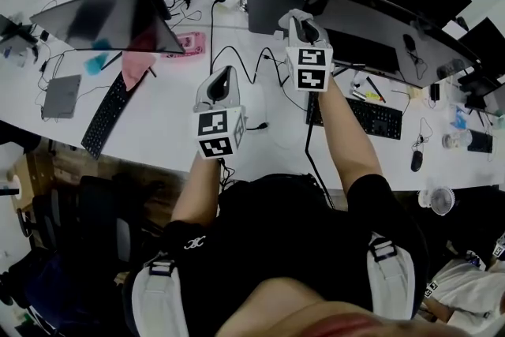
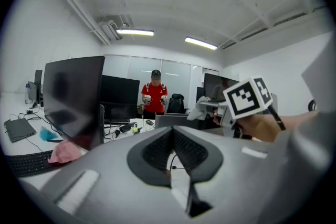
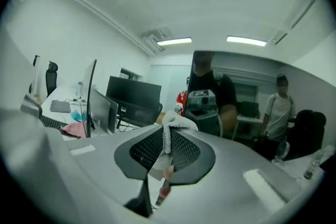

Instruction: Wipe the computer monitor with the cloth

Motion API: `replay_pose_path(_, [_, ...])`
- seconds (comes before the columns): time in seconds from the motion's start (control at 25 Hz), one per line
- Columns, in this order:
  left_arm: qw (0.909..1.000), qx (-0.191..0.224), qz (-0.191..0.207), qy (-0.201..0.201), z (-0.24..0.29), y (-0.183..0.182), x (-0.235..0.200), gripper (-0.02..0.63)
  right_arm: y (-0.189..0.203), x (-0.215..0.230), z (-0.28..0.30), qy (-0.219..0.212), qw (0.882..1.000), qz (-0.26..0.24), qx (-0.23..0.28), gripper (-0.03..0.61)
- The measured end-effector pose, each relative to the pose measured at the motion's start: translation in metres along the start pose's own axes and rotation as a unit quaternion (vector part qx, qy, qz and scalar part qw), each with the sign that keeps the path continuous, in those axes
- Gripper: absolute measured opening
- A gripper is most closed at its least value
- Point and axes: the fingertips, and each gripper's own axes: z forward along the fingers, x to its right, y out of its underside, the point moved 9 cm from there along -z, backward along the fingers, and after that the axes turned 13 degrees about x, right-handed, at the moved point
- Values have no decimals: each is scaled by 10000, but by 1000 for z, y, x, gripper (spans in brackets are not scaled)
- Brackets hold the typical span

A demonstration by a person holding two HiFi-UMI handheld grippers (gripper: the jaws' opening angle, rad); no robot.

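Note:
My right gripper (image 1: 303, 21) is raised in front of the dark curved monitor (image 1: 394, 24) at the right of the white desk, shut on a white cloth (image 1: 289, 17). In the right gripper view the cloth (image 3: 175, 123) bunches out over the closed jaws of the gripper (image 3: 165, 136), close to the monitor's glossy screen (image 3: 247, 107), which mirrors a person. I cannot tell whether cloth and screen touch. My left gripper (image 1: 222, 76) hovers lower over the desk, shut and empty (image 2: 172, 131). From the left gripper view I see the right gripper's marker cube (image 2: 247, 97).
A second monitor (image 1: 110, 20) stands at the left with a pink cloth (image 1: 136, 63) and a black keyboard (image 1: 106, 114) below it. Another keyboard (image 1: 371, 116), a mouse (image 1: 416, 160), a laptop (image 1: 272, 8) and black cables (image 1: 260, 63) lie on the desk. A person in red (image 2: 153, 97) stands beyond.

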Motion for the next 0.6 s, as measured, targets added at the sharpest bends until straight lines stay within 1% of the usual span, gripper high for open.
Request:
replay_pose_path(0.12, [10000,54,19,81,2,-2,8,54,-36,6,-2,69,9987,21,496,31])
replay_pose_path(0.28, [9998,105,52,175,3,-5,18,54,-79,11,-11,97,9941,-4,1081,31])
replay_pose_path(0.44, [9995,169,70,266,4,-9,26,54,-104,18,-32,189,9891,49,1460,31])
replay_pose_path(0.6, [9988,221,95,417,7,-14,37,54,-116,29,-60,311,9847,155,1707,31])
